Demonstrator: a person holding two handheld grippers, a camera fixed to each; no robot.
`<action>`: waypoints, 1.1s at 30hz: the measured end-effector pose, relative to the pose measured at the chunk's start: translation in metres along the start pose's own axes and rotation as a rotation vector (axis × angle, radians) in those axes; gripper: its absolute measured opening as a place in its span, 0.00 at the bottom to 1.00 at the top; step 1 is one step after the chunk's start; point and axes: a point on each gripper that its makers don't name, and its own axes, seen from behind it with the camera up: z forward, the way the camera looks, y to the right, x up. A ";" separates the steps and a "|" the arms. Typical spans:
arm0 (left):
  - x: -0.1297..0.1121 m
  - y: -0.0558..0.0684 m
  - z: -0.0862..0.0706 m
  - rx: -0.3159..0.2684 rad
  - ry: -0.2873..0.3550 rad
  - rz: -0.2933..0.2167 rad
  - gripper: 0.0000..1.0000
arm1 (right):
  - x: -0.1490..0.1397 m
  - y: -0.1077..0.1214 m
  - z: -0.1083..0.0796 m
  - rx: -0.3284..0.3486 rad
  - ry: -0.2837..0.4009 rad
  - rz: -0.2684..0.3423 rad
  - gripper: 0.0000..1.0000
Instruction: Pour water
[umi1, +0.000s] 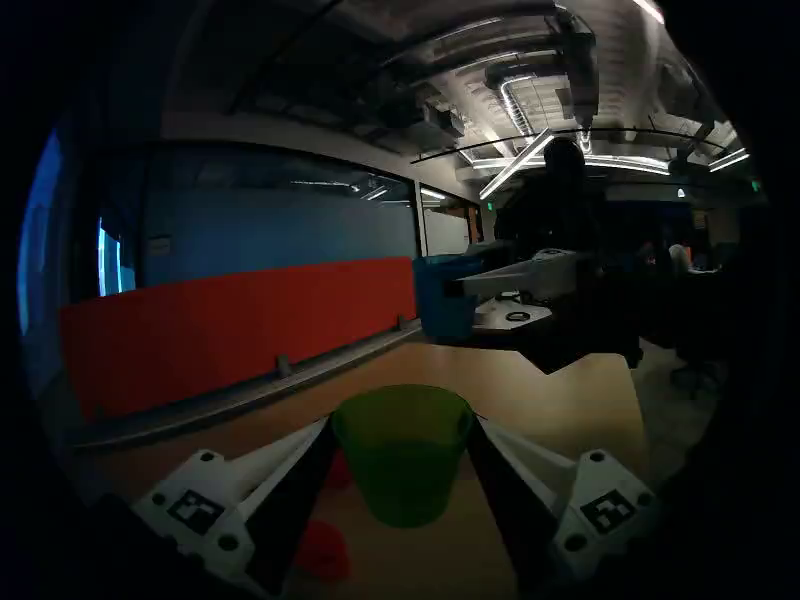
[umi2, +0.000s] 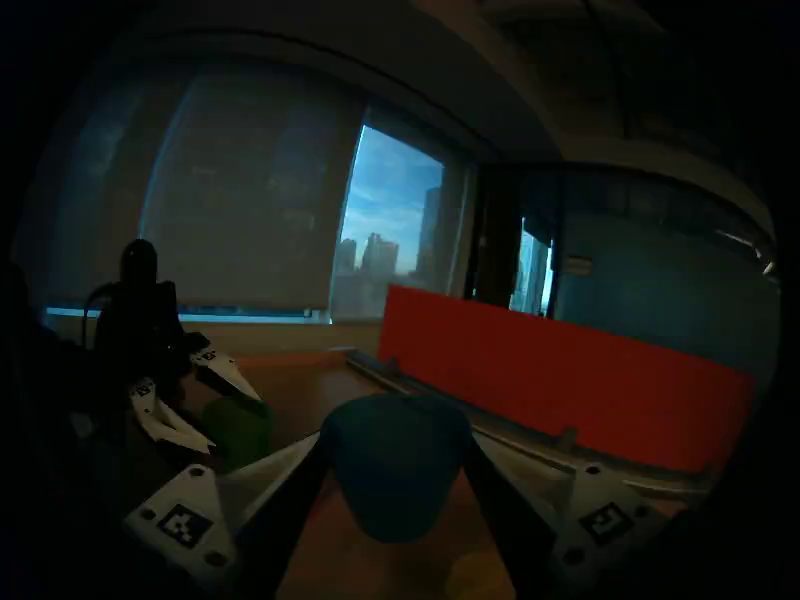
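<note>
Grips a green cup (umi1: 403, 480) between both fingers of the left gripper (umi1: 403, 440), narrowed to the cup's width, rim up and open toward the camera. Clamps a blue cup (umi2: 397, 470) the same way in the right gripper (umi2: 397, 440), fingers pressed on either flank. Holds both cups, by the look of it, clear above a wooden table (umi1: 570, 400) and apart from each other, the blue one seen from the left gripper view farther off and upright, beside a red partition (umi1: 240, 330). Leaves something small and red (umi1: 325, 548) lying on the table below the green cup; too dim to name it. Looks out, in the right gripper view, on a window (umi2: 385, 240) with a city skyline, left of the partition. Cannot tell whether either cup has water in it: dim light, no surface or stream to be seen. Judged from that, stands at the start: both cups in hand, no tilt, no pouring yet. Left to do: bring one rim over the other cup, tip it, set both down.
</note>
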 end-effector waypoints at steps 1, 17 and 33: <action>-0.003 0.001 0.000 -0.002 -0.007 0.001 0.88 | -0.003 -0.001 0.000 0.001 -0.005 -0.001 0.91; -0.047 0.014 0.000 -0.047 -0.116 -0.003 0.88 | -0.052 -0.013 -0.002 0.036 -0.088 0.032 0.92; -0.098 0.023 0.007 -0.082 -0.254 0.022 0.88 | -0.110 -0.030 -0.002 0.100 -0.197 0.073 0.93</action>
